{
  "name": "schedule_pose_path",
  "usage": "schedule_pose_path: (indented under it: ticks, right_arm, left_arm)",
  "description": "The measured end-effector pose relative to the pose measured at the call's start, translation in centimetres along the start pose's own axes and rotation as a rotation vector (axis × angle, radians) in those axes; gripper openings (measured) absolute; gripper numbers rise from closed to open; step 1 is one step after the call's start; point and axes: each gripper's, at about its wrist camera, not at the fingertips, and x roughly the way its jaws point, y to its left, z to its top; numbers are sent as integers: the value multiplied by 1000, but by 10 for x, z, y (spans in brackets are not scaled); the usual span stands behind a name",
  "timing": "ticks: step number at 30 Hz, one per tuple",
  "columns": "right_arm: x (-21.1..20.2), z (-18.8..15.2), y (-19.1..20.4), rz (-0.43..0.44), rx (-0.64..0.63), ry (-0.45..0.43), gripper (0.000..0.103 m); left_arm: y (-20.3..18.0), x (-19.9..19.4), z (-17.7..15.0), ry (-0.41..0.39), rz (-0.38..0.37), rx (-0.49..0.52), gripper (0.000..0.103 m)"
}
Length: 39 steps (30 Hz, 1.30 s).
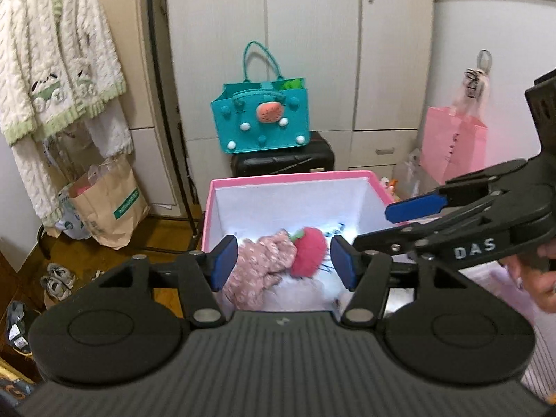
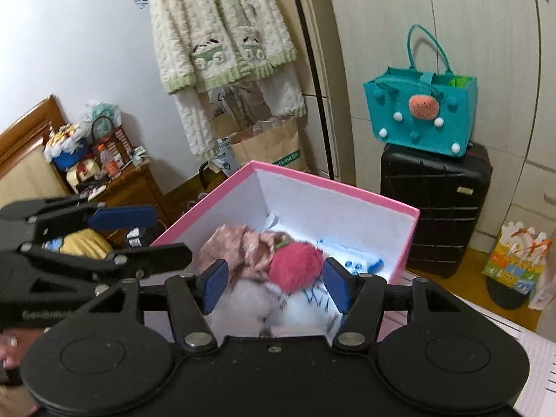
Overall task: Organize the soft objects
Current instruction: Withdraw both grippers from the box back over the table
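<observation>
Left wrist view: left gripper spread and empty above the pink box at frame centre.
Inside lie a red strawberry plush and pink floral cloth. Right wrist view: right gripper spread, empty, over the same box, plush lower centre.

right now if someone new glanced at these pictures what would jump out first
The pink box in the middle, open on top, with a fluffy red strawberry plush lying beside a crumpled pink floral cloth inside it. Both hand-held grippers hover open over the box's near edge, the left hand-held gripper and the right hand-held gripper, with nothing between their blue pads. Behind the box, a teal felt bag sits on a black suitcase.
</observation>
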Motion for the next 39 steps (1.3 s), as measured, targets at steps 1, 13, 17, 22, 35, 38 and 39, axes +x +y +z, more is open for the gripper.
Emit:
schedule_pose_path:
  ticks: [1,13,17,22,35,38,39]
  right_arm:
    - [-8,-3,2,-8,-7,4,66]
    - [-131,-49,5,21,12,-5,66]
    - [-162,-71,9,15,13,-9,66]
    - [-188,-99,13,18,14,-4,66]
    - [-225,-170,15,-39,15,-22,67]
    - [-225,-183,13,-41,24,-23,67]
    - [-223,-188,11,-47,27,-21,67]
  left_arm:
    - [-4,-8,-1,-2,-14,11,58]
    - [-55,-89,-14,50,-279,109,63]
    - [-76,-102,-24,101,-363,152,64]
    - [-103,-114,-41,141,-404,228,64]
    - [-149,-120,-70,220,-463,336,66]
    - [-155,-114,-74,245,-478,345,66]
    - [-157,-112,-76,255,-483,345,66]
